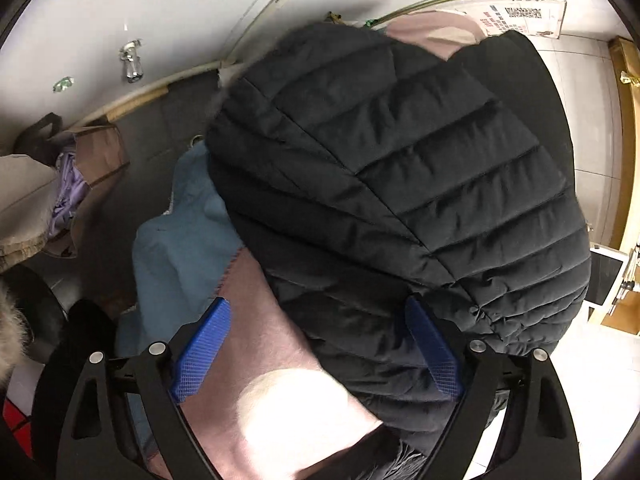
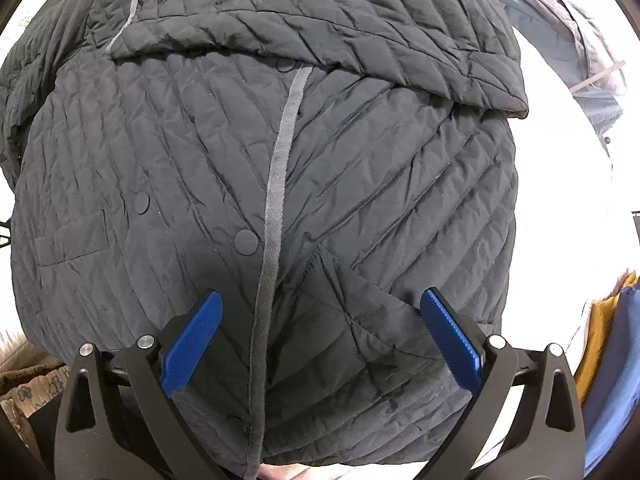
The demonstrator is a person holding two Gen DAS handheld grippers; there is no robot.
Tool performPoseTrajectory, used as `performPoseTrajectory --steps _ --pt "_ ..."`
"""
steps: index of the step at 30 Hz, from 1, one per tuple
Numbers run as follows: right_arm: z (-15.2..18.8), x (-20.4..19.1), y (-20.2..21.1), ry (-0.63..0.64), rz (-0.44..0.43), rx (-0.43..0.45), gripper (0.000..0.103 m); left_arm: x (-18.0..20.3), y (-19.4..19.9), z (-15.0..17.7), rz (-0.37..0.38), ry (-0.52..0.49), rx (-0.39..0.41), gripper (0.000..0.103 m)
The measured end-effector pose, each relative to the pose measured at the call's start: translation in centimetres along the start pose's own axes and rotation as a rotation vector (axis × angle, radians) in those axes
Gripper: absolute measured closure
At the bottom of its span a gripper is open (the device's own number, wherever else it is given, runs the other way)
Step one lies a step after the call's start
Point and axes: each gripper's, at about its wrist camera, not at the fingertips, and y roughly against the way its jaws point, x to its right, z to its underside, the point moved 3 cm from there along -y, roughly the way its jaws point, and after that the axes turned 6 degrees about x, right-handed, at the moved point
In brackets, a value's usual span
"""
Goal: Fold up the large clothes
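A black quilted puffer jacket (image 2: 280, 168) lies spread on a white table (image 2: 560, 216), with a grey front trim strip (image 2: 280, 160), round snap buttons (image 2: 246, 242) and a sleeve folded across its top. My right gripper (image 2: 320, 300) is open just above the jacket's lower front, empty. In the left wrist view the same jacket (image 1: 400, 168) fills the frame as a rounded bulk. My left gripper (image 1: 320, 308) is open at the jacket's edge, its right blue pad (image 1: 434, 352) against the fabric, its left pad (image 1: 202, 352) over a pink garment (image 1: 264, 320).
A blue garment (image 1: 180, 232) and the pink one lie under the jacket on the left. A brown paper bag (image 1: 96, 160) with lilac cloth stands on the dark floor. Wooden furniture (image 1: 628, 140) is at the right. More clothes show at the right wrist view's edge (image 2: 608, 340).
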Motion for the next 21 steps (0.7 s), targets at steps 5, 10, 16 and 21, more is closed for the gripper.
performPoseTrajectory --steps 5,10,16,21 --pt "-0.9 -0.5 -0.2 0.003 0.003 0.009 0.005 -0.2 -1.0 0.4 0.037 0.044 -0.004 0.032" --pt "-1.1 -0.4 -0.4 0.003 0.005 0.013 0.005 2.7 0.3 0.0 -0.009 -0.125 0.018 0.062" --pt "-1.2 0.2 -0.6 -0.02 -0.004 0.023 0.005 8.9 5.8 0.9 -0.11 -0.438 0.194 0.094" --pt "-1.5 0.8 -0.7 -0.032 -0.022 0.042 0.005 18.4 10.7 8.3 -0.065 -0.887 0.347 0.097"
